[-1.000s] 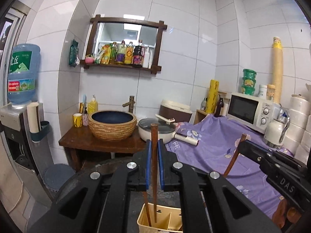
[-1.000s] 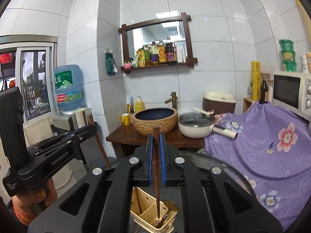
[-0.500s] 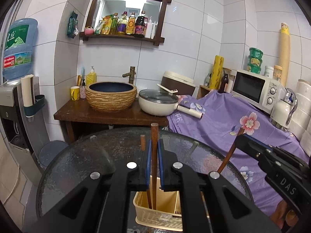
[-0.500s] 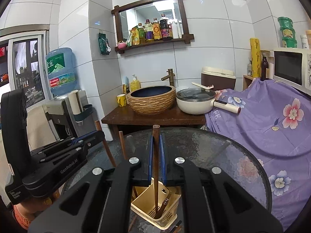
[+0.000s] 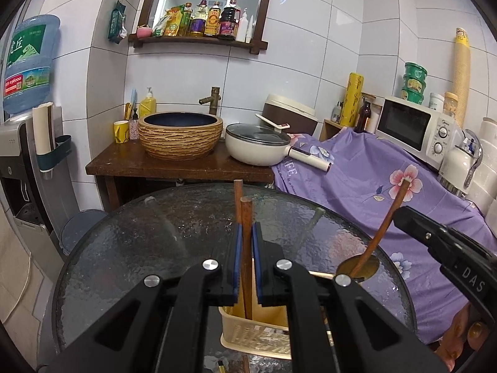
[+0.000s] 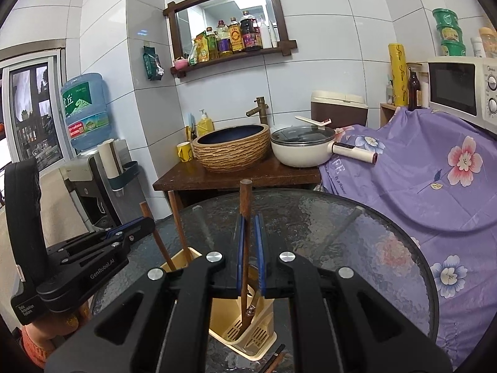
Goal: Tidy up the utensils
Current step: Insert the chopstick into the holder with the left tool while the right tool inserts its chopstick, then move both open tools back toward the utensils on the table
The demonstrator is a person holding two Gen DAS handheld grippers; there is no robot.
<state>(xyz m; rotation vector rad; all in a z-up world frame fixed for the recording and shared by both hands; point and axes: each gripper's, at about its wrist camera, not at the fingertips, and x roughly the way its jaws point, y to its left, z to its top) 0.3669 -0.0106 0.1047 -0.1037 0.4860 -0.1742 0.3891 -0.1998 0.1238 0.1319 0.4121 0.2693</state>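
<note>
The left hand-held gripper [image 5: 245, 267], at the bottom centre of the left wrist view, has its blue pads pinching a brown chopstick [image 5: 247, 248] that stands nearly upright. The stick's lower end reaches down into a cream caddy [image 5: 257, 329] on the round glass worktop [image 5: 139, 248]. A second stick [image 5: 238, 199] rises just behind it, out of the same caddy. On the right of that view the right hand-held gripper [image 5: 403, 214] comes in from the edge, clamped on its own chopstick [image 5: 385, 227], which slants down to the lower left.

In the right wrist view the right hand-held gripper [image 6: 248, 264], at the bottom centre, is pressed on its chopstick [image 6: 245, 211], whose lower end sits inside a compartment of the caddy [image 6: 248, 335], beside a metal utensil. At the left of this frame the left hand-held gripper [image 6: 146, 227] holds its chopstick [image 6: 155, 239] tilted, tip in the caddy's left part, with the other stick [image 6: 178, 220] standing just right of it. More chopstick ends [image 6: 276, 357] lie on the glass below the caddy.
</note>
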